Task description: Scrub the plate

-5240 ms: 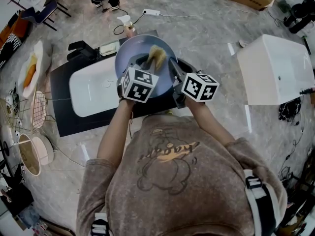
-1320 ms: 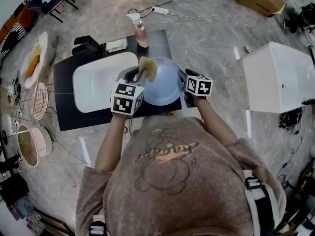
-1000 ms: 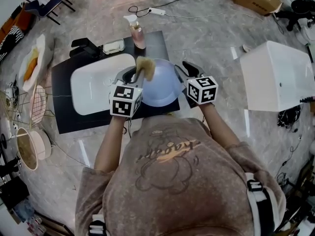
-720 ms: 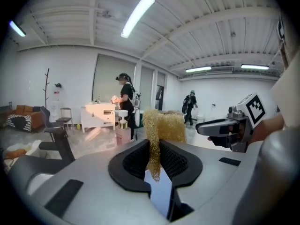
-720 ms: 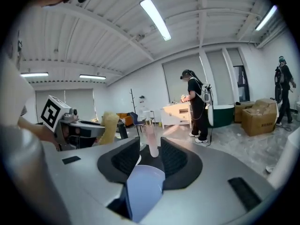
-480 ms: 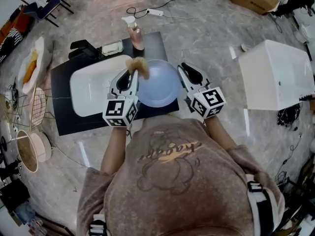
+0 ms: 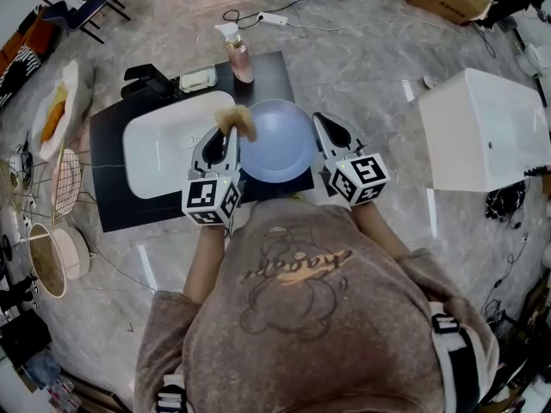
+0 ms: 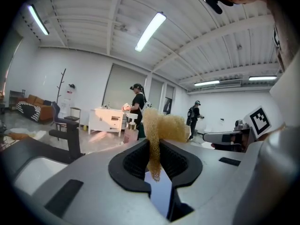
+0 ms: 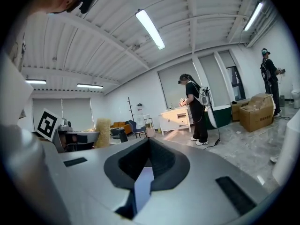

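Open basin [image 7: 164, 155] left of plate [image 7: 280, 144], bottle [image 7: 238, 58] behind

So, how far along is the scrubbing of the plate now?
Done: cannot tell; no foam or dirt shows on the blue plate. In hand: the left gripper pinches the sponge near the plate's rim; the right gripper has just closed, empty. Left: probably more scrubbing or rinsing.
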A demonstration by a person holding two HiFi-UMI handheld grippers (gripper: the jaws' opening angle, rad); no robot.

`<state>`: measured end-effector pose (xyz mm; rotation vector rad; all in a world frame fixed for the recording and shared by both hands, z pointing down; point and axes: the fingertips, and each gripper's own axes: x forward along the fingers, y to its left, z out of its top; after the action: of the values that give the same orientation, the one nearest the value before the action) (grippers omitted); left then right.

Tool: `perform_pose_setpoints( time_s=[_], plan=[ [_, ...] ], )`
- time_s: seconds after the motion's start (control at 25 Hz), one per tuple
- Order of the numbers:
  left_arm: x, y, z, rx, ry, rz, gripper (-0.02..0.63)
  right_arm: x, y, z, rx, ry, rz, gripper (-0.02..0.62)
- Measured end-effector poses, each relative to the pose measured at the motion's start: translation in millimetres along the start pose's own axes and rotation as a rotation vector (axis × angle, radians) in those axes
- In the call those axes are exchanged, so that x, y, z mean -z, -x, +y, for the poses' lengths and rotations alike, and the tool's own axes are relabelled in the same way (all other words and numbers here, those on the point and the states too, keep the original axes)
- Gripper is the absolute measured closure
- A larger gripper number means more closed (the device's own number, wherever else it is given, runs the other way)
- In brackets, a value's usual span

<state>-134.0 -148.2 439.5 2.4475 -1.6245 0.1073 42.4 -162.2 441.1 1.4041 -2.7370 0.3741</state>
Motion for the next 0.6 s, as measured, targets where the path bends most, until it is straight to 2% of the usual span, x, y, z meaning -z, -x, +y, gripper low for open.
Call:
perform_pose_setpoints(
  time_s=[0.4,0.6],
  plan=[
    [1.1,7.3,-3.2,-0.008,0.004,0.007,0.541,7.2,1.5,0.3,0.010,-0.022,0.015,0.595],
    [5.1,9.1,-2.7,-0.009,0.043,0.013,0.541,11.2,1.4,2.4,0.008,-0.033,0.024,0.595]
  ],
)
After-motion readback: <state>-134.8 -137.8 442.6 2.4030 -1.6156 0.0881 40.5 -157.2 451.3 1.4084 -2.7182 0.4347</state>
